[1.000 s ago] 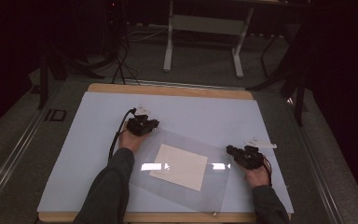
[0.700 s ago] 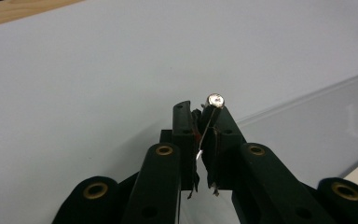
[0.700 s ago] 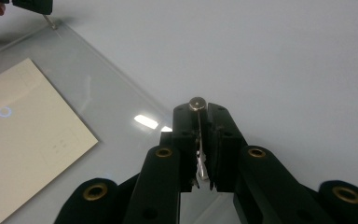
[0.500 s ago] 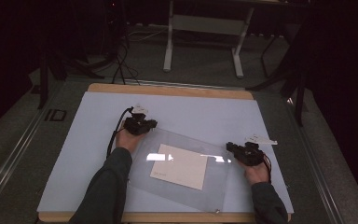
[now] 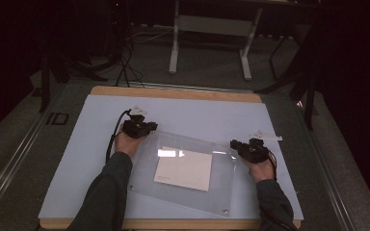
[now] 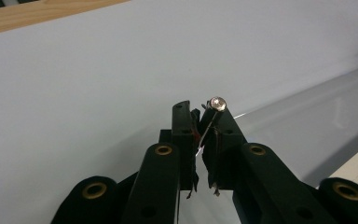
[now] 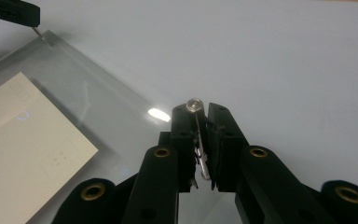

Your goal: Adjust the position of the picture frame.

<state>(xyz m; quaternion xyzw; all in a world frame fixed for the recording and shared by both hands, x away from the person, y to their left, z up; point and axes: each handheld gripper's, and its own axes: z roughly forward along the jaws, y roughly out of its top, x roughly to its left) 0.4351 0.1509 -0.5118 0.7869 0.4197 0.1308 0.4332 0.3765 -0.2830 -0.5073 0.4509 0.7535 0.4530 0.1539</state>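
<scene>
Grippers [image 5: 139,128] [image 5: 244,147] clamped on acrylic frame [image 5: 221,192] corners

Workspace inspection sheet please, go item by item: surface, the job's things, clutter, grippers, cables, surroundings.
Surface: pale mat on a wood-edged table.
Job's things: clear acrylic sheet with round metal studs at its corners, over a cream paper; the far side looks raised off the mat.
Clutter: nothing seen.
Grippers: left gripper has its jaws shut on the sheet's edge at a corner stud; right gripper is shut on the edge at another stud.
Cables: black cable trails from the left gripper; more cables lie on the floor.
Surroundings: dark room, white stand legs beyond the table.
</scene>
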